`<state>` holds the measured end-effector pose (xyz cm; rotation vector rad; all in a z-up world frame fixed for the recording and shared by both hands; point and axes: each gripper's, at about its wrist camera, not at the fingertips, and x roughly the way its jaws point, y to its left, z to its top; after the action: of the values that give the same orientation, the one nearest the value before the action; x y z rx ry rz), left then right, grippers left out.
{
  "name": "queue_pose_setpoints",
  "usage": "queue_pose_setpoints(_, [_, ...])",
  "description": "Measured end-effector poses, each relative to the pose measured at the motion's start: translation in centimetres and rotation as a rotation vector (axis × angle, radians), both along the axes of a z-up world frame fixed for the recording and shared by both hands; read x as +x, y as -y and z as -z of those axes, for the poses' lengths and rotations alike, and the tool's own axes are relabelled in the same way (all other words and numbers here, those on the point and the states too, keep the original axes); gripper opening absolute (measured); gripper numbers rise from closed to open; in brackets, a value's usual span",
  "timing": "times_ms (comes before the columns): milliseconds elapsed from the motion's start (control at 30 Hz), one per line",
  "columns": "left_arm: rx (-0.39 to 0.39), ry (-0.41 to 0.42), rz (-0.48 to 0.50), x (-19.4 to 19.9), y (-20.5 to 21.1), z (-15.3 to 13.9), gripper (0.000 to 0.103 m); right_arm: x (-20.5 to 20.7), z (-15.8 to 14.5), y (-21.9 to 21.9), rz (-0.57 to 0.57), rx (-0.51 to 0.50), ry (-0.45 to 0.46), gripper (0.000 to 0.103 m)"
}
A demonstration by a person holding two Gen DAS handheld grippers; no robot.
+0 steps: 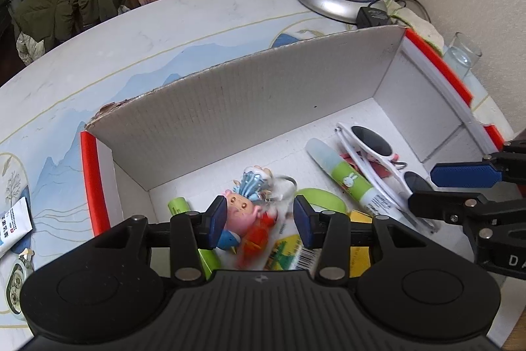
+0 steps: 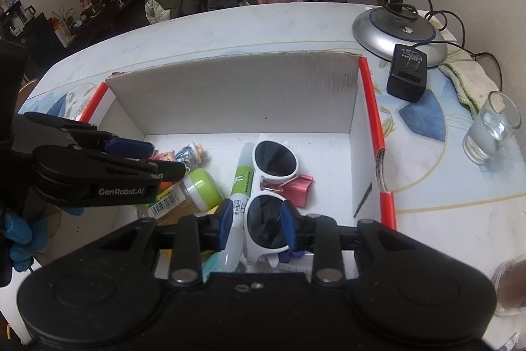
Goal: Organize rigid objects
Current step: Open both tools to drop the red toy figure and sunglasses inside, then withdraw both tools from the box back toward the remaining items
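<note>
white sunglasses (image 2: 274,183), dark lenses, in box (image 2: 236,91)

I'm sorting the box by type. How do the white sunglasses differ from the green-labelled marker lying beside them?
The white sunglasses are a wide frame with two dark oval lenses; the marker is one slim tube. The sunglasses are plain white and black; the marker has a green label with a small rabbit and a pale cap. The sunglasses lie partly on a red clip; the marker rests on the box floor. Both lie flat, lengthwise and side by side, inside the cardboard box.
</note>
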<state>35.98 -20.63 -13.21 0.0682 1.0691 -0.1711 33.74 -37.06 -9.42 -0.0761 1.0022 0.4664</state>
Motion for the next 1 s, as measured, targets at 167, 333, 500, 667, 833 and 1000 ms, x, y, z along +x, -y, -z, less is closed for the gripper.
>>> queue_pose_setpoints(167, [-0.013, 0.03, -0.003, -1.1, -0.1, -1.0, 0.049, -0.9, -0.7, 0.0, -0.004, 0.009, 0.02, 0.04])
queue_pose_setpoints(333, [-0.037, 0.061, -0.008, -2.4, -0.5, -2.3, 0.051, -1.9, -1.6, -0.2, -0.003, 0.014, 0.048, 0.048])
queue_pose_setpoints(500, [-0.057, 0.097, -0.008, -3.8, -1.0, -3.6, 0.054, -3.1, -2.5, -0.4, -0.006, 0.025, 0.071, 0.056])
queue_pose_setpoints(667, [-0.082, 0.128, -0.01, -5.6, -1.5, -5.0, 0.055, -4.3, -3.2, -0.6, -0.003, 0.035, 0.093, 0.061])
queue_pose_setpoints(833, [-0.115, 0.169, -0.004, -7.6, -2.3, -6.4, 0.065, -5.6, -4.1, -0.9, 0.003, 0.055, 0.121, 0.068])
queue_pose_setpoints(1000, [-0.144, 0.208, -0.007, -9.5, -3.7, -7.7, 0.066, -6.8, -4.9, -1.6, 0.003, 0.075, 0.147, 0.082])
